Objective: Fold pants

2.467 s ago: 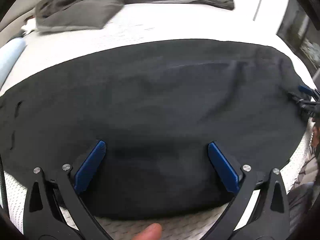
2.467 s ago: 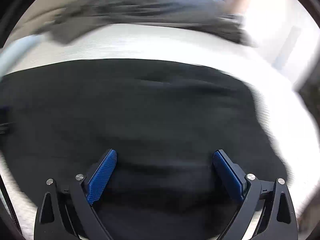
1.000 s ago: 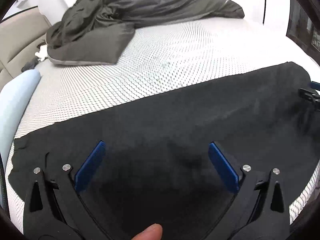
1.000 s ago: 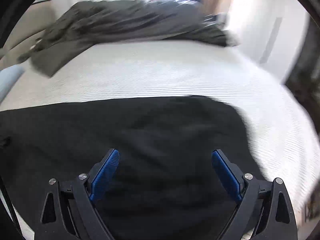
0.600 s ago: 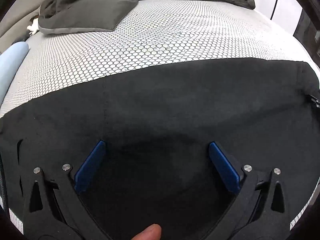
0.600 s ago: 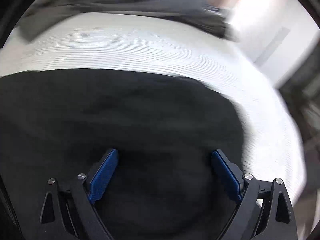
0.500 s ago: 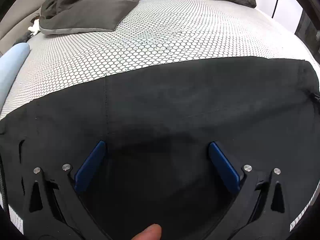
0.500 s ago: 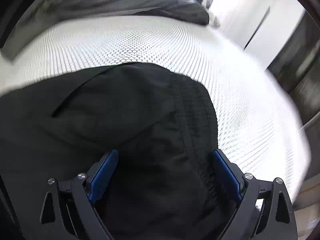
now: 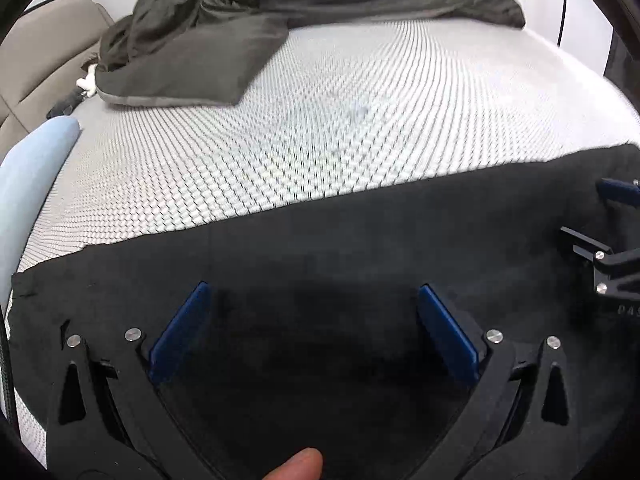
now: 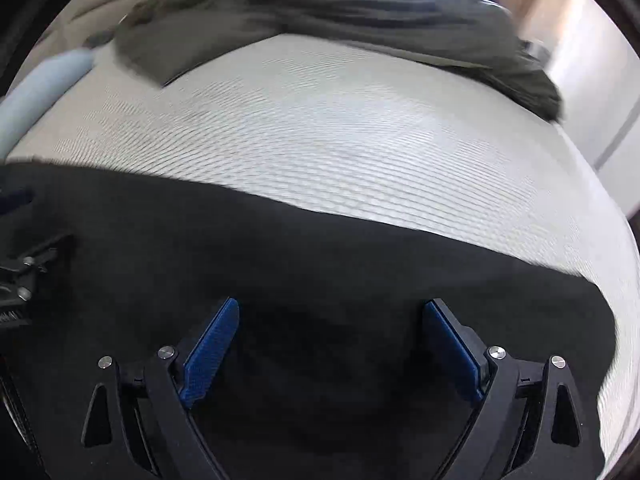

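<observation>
Our black fabric pants (image 9: 360,248) lie flat along the near edge of the white honeycomb-textured mattress (image 9: 340,112). We hold the left gripper (image 9: 312,320) and the right gripper (image 10: 332,344) wide apart over the cloth, gripping nothing, probably to pick fold points. A rumpled grey blanket (image 9: 240,12) sits at the far edge.

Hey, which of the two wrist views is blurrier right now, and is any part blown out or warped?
Right wrist view: blurrier, the mattress weave smears into streaks and the grey blanket is soft; the top right corner is overexposed. Left wrist view: sharper, the mattress pattern reads clearly, slight blur near the black pants edge. Both: fisheye bends the bed into a dome, and the pants show almost no detail.
</observation>
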Tool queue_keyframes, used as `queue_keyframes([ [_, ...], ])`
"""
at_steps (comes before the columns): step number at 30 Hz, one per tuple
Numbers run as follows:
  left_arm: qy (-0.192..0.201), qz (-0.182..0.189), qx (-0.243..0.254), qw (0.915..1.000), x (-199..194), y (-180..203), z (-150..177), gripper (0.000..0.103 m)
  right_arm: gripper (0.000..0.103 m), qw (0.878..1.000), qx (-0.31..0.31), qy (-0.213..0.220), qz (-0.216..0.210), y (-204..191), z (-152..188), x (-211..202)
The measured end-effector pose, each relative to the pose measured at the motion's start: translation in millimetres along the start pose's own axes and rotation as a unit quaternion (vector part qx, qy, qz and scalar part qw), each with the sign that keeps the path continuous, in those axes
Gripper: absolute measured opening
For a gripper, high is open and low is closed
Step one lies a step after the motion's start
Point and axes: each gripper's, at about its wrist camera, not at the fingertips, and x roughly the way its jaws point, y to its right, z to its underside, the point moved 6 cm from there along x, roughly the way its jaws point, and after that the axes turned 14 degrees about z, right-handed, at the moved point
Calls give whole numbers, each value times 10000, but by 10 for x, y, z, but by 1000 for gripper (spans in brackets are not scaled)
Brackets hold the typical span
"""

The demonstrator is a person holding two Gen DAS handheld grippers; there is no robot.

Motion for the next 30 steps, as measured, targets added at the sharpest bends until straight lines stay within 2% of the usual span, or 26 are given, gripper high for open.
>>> queue_keyframes([
  [2,-110,127,-118,9998,85,-63,39,103,95,9999,-28,-50,-100,-24,-9,80],
  [3,-118,272,-246,9993,143,-131,27,103,95,10000,6,-58,-11,125,2,148],
  [5,-104,418,-394,9983,234,-245,-10,103,96,9977,404,-154,519,543,138,244],
  [7,-74,442,-442,9980,250,-267,4,103,96,9920,894,-327,832,971,338,293],
  [10,-49,444,-380,9983,249,-246,20,103,95,9766,1366,-488,1588,1576,627,323],
  [13,-52,436,-377,9983,279,-255,12,103,95,9680,1669,-558,1791,1984,793,311],
  [14,-55,414,-368,9984,259,-233,23,103,95,9610,1732,-650,2056,2038,868,269],
  [15,-53,386,-372,9985,235,-219,28,103,95,9611,1736,-643,2052,2048,911,227],
  [16,-48,335,-377,9987,201,-208,27,103,95,9633,1684,-610,1999,2015,931,152],
  [18,6,249,-409,9989,87,-160,27,102,95,9693,1569,-351,1858,1713,741,-238],
  [19,76,321,-371,9988,-4,-82,35,102,95,9731,1533,-242,1704,1575,625,-344],
  [21,242,680,-156,9973,-181,158,86,102,96,9889,1298,27,723,1127,501,-603],
  [22,234,884,64,9958,-239,314,159,102,96,9916,1254,50,323,865,543,-689],
  [23,172,991,229,9947,-257,419,241,102,96,9932,1126,11,-289,610,624,-785],
  [24,-44,1022,417,9939,-218,524,379,102,96,9928,946,-83,-734,371,744,-839],
  [25,-216,979,495,9937,-179,554,465,102,96,9928,806,-137,-873,281,1005,-759],
  [26,-357,923,535,9937,-139,553,557,102,96,9950,483,-215,-848,117,1084,-759],
  [28,-354,954,497,9936,-184,463,647,102,96,9990,-32,-239,-376,20,1162,-770],
  [30,-313,952,493,9937,-283,304,694,102,96,9994,-163,-118,-290,69,1306,-870],
])
